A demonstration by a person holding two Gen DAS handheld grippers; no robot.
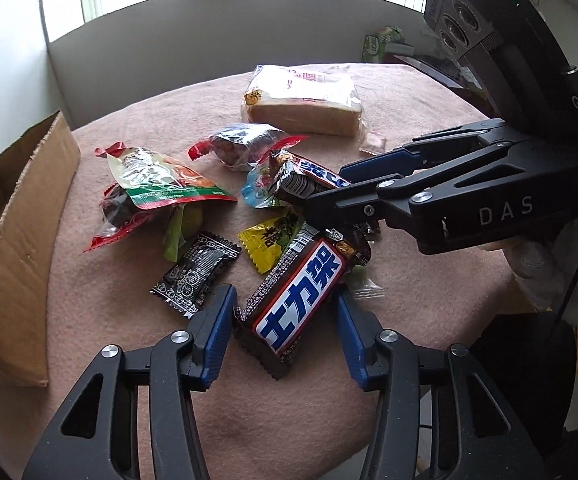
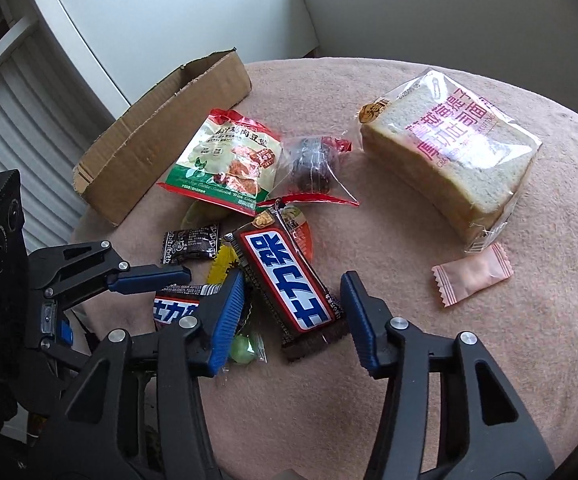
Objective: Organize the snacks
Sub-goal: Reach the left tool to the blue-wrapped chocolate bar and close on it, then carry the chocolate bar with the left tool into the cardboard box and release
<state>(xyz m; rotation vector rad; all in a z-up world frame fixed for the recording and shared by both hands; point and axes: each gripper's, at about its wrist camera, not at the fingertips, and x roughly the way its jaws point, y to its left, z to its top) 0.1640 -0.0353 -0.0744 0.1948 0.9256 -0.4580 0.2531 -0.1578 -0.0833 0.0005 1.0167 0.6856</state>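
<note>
L gripper point(image 1: 285, 336) open, straddling choc bar point(image 1: 297, 300) | R gripper point(image 2: 293, 316) open, straddling 2nd choc bar point(image 2: 289, 280) | cardboard box point(image 2: 161, 136) beside pile

A heap of wrapped snacks lies mid-bench: two brown chocolate bars point(image 1: 301, 296) point(image 2: 289, 280) with blue-and-white lettering, a black sachet point(image 1: 195, 270), a yellow candy point(image 1: 267, 242), and a green-and-red foil pouch point(image 2: 229, 168) beside a clear bag of dark sweets point(image 2: 313, 168). Bagged sliced bread point(image 2: 449, 152) sits toward the far edge, a pink candy point(image 2: 471, 274) just beside it.
</note>
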